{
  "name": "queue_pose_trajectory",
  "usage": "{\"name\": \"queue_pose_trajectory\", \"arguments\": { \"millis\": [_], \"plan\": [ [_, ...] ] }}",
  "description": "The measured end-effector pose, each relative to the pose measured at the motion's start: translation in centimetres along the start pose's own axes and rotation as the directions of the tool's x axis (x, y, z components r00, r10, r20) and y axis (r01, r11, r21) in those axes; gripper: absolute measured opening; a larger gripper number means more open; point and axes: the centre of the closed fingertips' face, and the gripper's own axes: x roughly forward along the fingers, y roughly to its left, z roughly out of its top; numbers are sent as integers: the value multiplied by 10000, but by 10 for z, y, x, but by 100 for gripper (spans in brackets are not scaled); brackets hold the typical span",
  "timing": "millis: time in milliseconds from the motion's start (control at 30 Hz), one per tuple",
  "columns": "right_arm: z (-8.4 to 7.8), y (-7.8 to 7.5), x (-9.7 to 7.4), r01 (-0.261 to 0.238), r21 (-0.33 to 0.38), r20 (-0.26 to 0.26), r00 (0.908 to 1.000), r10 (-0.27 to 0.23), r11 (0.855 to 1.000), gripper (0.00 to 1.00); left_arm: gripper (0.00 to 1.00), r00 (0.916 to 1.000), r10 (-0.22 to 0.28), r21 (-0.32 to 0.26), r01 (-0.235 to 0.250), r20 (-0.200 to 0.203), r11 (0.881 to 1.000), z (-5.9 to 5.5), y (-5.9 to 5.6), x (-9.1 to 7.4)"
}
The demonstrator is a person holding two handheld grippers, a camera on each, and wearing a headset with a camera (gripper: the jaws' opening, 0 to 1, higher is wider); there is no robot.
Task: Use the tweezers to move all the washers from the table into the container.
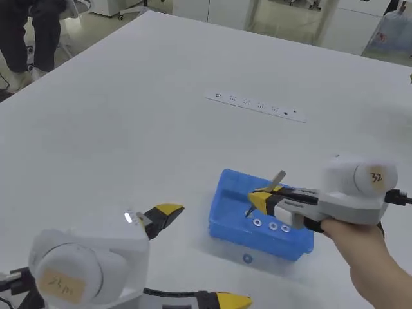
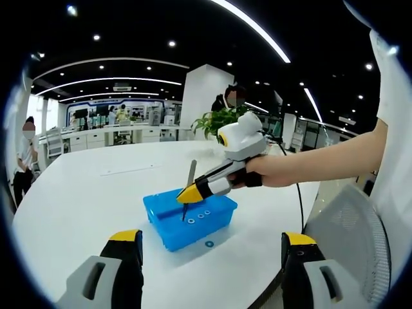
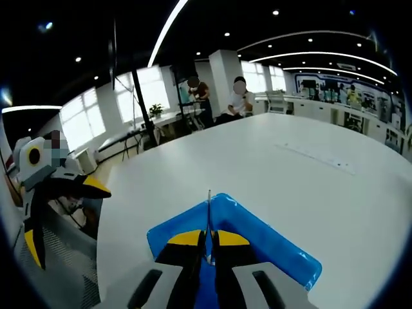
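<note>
A blue container (image 1: pixel 225 212) sits on the white table near me, with three washers (image 1: pixel 273 226) in a row inside it. One more washer (image 1: pixel 247 258) lies on the table just in front of the container. My right gripper (image 1: pixel 262 200) hovers over the container, shut on the tweezers (image 1: pixel 275 180), whose tips point down toward the washers. In the right gripper view the tweezers (image 3: pixel 208 209) stick out from between the closed jaws over the container (image 3: pixel 270 244). My left gripper (image 1: pixel 203 254) is open near the table's front edge, and the loose washer (image 2: pixel 210 244) lies ahead of it.
A long flat strip (image 1: pixel 257 104) lies further back on the table (image 1: pixel 129 129). A seated person (image 1: pixel 26 32) is past the far left corner. More people (image 3: pixel 239 96) stand behind the table in the office.
</note>
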Motion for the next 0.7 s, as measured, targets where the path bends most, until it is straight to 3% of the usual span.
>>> {"name": "queue_pose_trajectory", "arguments": {
  "millis": [700],
  "plan": [
    [-12,-2,6,-92,-379,-442,9990,75,9992,3,90,10000,-47,-74,47,-66,10000,-1,0,0]
  ]
}}
